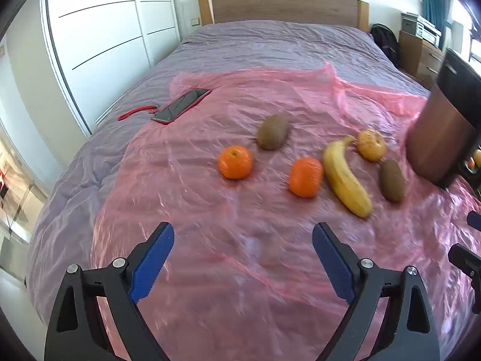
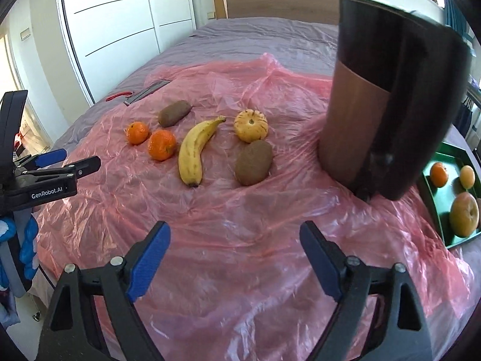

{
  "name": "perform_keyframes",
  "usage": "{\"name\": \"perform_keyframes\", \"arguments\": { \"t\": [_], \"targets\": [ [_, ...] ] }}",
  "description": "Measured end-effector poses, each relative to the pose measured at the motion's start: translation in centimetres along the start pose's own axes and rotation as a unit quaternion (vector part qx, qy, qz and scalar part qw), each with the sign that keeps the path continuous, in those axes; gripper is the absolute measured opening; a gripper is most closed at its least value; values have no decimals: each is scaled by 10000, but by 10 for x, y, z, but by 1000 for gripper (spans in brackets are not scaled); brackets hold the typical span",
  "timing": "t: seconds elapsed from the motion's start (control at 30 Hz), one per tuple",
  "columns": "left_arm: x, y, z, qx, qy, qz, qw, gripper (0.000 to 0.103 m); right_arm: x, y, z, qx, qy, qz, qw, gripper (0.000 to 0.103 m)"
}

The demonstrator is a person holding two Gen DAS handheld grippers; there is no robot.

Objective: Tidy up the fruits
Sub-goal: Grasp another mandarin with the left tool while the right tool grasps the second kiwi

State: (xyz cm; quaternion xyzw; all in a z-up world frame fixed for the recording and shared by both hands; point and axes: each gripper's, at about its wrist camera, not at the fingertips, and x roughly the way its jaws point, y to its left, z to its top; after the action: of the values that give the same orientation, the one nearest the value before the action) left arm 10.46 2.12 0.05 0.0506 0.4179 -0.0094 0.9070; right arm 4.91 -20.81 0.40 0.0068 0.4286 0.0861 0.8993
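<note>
On the pink plastic sheet [image 1: 240, 270] lie two oranges [image 1: 235, 162] [image 1: 305, 176], a banana [image 1: 345, 177], two kiwis [image 1: 273, 131] [image 1: 392, 180] and a pale yellow fruit [image 1: 371, 145]. The right wrist view shows them too: oranges [image 2: 137, 132] [image 2: 161, 145], banana [image 2: 195, 150], kiwis [image 2: 174, 113] [image 2: 254, 162], yellow fruit [image 2: 251, 125]. A green tray [image 2: 433, 198] at the right holds an orange and two apple-like fruits. My left gripper [image 1: 243, 242] is open and empty, short of the fruits. My right gripper [image 2: 234, 240] is open and empty.
A tall brown and black cylinder [image 2: 381, 96] stands on the sheet between the fruits and the tray. A phone [image 1: 182, 106] with a red strap lies at the sheet's far left. The left gripper [image 2: 54, 162] shows at the left edge. White wardrobes stand at the left.
</note>
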Motion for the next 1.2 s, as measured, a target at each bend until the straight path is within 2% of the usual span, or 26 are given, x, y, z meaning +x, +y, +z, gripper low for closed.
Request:
{"name": "perform_keyframes", "arguments": {
  "t": [0.17, 0.37, 0.53, 0.63, 0.87, 0.93, 1.0, 1.03, 1.2],
  "targets": [
    [24, 14, 17, -184, 36, -149, 9997, 84, 34, -7, 22, 180, 32, -73, 9998, 103],
    [42, -6, 29, -79, 51, -631, 9980, 76, 68, -19, 43, 371, 110, -221, 9990, 103],
    [60, -29, 37, 193, 151, -758, 9968, 68, 90, -27, 51, 635, 194, -239, 9975, 92],
    [73, -36, 40, 272, 242, -759, 9965, 65, 100, -31, 54, 750, 238, -212, 9967, 89],
    [87, -47, 43, 379, 310, -997, 9938, 65, 122, -36, 56, 911, 384, -196, 9949, 82],
    [90, -49, 42, 395, 338, -1062, 9930, 65, 126, -37, 55, 934, 410, -160, 9947, 69],
    [94, -50, 42, 384, 366, -1114, 9924, 64, 131, -37, 55, 914, 441, -134, 9947, 63],
    [96, -51, 41, 390, 391, -1114, 9922, 60, 132, -36, 55, 901, 446, -126, 9948, 62],
    [101, -50, 40, 341, 459, -1213, 9910, 60, 137, -33, 55, 849, 449, -83, 9953, 62]
  ]
}}
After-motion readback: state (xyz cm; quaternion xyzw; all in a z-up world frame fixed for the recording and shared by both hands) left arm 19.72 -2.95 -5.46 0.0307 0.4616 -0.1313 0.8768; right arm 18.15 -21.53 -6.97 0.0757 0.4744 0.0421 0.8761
